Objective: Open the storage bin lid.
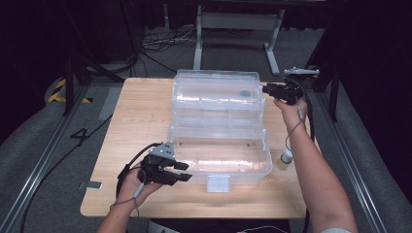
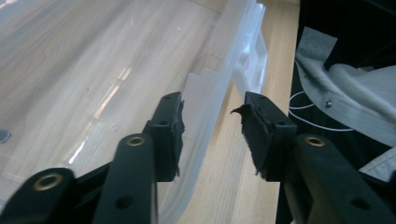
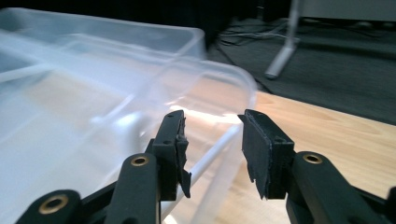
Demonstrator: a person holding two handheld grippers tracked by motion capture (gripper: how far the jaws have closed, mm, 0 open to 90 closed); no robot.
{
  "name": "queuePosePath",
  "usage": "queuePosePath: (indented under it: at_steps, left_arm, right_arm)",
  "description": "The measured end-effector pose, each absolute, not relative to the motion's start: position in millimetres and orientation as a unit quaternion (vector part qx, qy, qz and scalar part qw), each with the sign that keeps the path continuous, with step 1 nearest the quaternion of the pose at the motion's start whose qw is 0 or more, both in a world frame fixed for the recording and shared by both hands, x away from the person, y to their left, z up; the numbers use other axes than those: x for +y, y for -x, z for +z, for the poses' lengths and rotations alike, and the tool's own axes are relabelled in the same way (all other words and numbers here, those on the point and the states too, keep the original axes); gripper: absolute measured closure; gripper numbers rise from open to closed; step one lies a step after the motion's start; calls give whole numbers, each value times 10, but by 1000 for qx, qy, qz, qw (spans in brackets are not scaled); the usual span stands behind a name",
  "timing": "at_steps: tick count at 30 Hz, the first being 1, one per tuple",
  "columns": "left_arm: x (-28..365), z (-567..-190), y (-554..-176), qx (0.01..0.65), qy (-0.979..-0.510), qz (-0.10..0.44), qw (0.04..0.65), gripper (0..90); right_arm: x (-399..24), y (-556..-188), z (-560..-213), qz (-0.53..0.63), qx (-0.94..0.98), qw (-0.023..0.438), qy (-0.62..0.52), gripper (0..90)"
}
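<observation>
A clear plastic box (image 1: 243,171) stands on the wooden table (image 1: 141,111) with its hinged lid (image 1: 216,94) raised upright behind it. My left gripper (image 1: 183,172) is at the box's front left corner. In the left gripper view its jaws (image 2: 212,121) stand apart astride the front rim (image 2: 219,88), with neither pad pressing on it. My right gripper (image 1: 266,89) is held beside the lid's upper right edge. In the right gripper view the jaws (image 3: 212,135) are open, and the lid's rounded corner (image 3: 224,79) lies just beyond them, untouched.
A white latch (image 1: 218,183) hangs on the box's front wall. A small bottle (image 1: 287,156) stands on the table right of the box, near my right forearm. Metal table legs (image 1: 198,43) and cables lie on the floor beyond.
</observation>
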State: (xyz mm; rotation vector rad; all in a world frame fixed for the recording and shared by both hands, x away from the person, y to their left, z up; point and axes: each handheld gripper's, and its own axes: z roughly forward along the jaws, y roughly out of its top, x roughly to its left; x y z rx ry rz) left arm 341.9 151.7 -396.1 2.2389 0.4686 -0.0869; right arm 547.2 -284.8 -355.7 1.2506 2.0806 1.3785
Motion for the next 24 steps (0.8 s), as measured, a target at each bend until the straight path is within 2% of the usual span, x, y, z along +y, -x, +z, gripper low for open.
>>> queuePosePath:
  at_steps: [7, 12, 18, 24]
  left_arm:
    - [1625, -3871, -3463, 199, -882, -19, 426, 544]
    - [1769, -3830, -3487, 231, -875, 0, 426, 539]
    - [1919, -3790, -3503, 252, -868, 17, 428, 539]
    - [2041, -3787, -3537, 278, -860, 31, 427, 531]
  right_arm:
    - [-2883, -5007, -3470, 494, 746, 202, -398, 602]
    - [-2997, -4698, -3451, 516, 739, 204, -383, 607]
    - [-3124, -4516, -3499, 496, 747, 197, -396, 543]
    - [-3215, -4425, -3530, 496, 748, 198, -395, 534]
